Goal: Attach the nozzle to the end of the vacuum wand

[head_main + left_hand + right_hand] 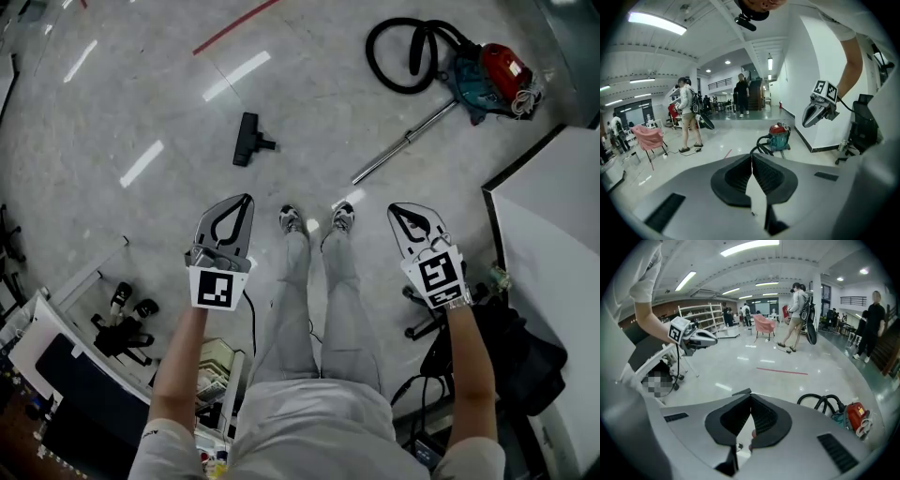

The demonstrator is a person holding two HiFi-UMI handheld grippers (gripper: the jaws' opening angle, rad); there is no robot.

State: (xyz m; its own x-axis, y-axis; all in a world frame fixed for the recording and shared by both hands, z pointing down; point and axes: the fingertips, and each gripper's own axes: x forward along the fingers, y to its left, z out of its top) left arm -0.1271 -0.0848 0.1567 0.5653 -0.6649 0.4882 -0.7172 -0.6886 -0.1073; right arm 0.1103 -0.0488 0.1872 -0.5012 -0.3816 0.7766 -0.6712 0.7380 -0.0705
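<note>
Though the left gripper (247, 199) and right gripper (395, 209) are both closed on nothing, nozzle (247, 139) alone on bare floor upper centre, wand (403, 143) upper right, its upper end lost against the vacuum (492, 75)

Big open hall, a lab or workshop by the look of it; polished grey floor (169, 94) with a red tape line (782, 371) ahead of the right gripper (750, 401); strip lights (750, 245) overhead; shelves (701, 315) and a pink chair (764, 324) far beyond it; people (742, 93) standing well past the left gripper (752, 159).
</note>
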